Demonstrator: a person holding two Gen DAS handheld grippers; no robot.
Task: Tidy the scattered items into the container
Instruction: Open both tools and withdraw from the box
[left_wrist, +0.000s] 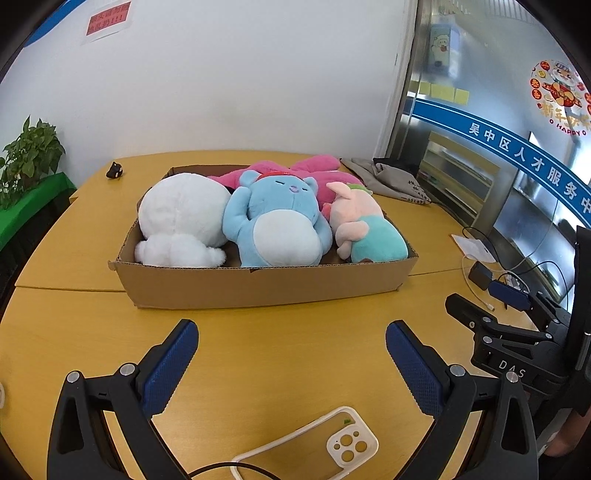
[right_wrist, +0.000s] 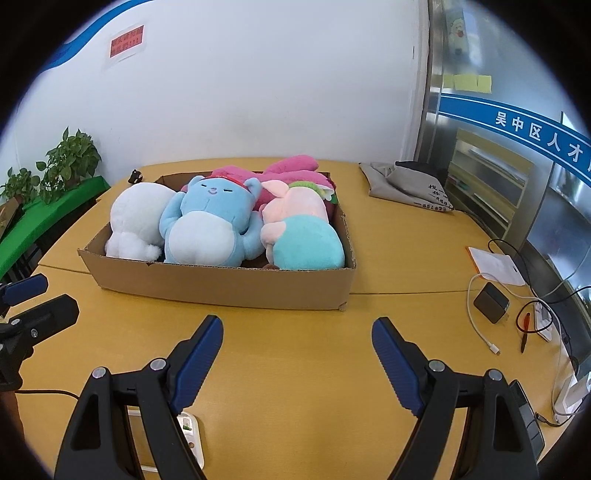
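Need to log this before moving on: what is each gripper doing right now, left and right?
Left gripper: open, holding nothing, only bare table between its fingers.
Right gripper: open, holding nothing, over the table short of the cardboard box.

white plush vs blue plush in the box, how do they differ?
The white plush is plain white and shows no face; the blue plush is blue with a pale belly and lies face up, eyes closed. White sits at the box's left end; blue lies in the middle, arm raised. Both lie touching inside the box.
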